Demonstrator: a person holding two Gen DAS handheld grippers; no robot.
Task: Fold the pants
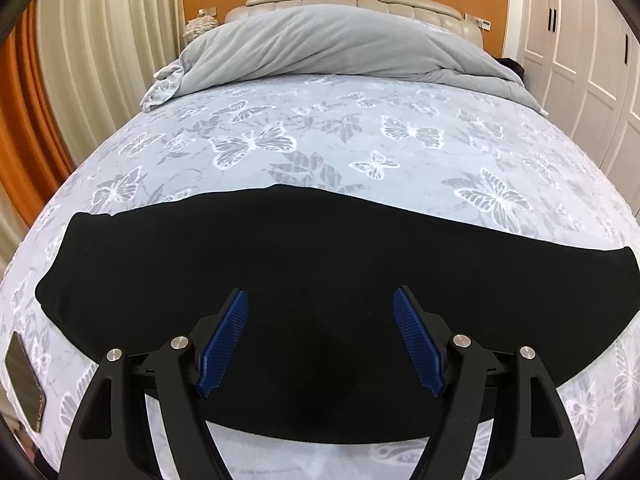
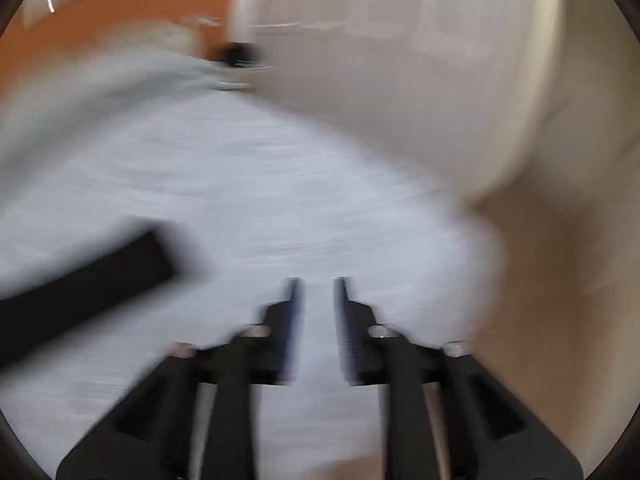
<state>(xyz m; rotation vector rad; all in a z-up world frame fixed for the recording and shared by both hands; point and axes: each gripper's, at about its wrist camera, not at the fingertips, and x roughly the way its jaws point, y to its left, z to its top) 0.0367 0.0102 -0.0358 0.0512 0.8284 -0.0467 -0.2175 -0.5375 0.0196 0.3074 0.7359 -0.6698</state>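
Lying flat on the bed, black pants show no label.

— Position of the pants?
— Flat on the bed, across its near end, lying side to side.

— Left gripper?
— Above the pants' near middle, fingers set wide apart with nothing between them.

— Behind the pants?
— Bare sheet, then a bunched duvet at the far end, headboard behind it.

— Sides?
— Curtains left, wardrobe right. A phone lies at the bed's near left edge.

— Right gripper?
— Over bare sheet, right of the pants' end; view blurred.
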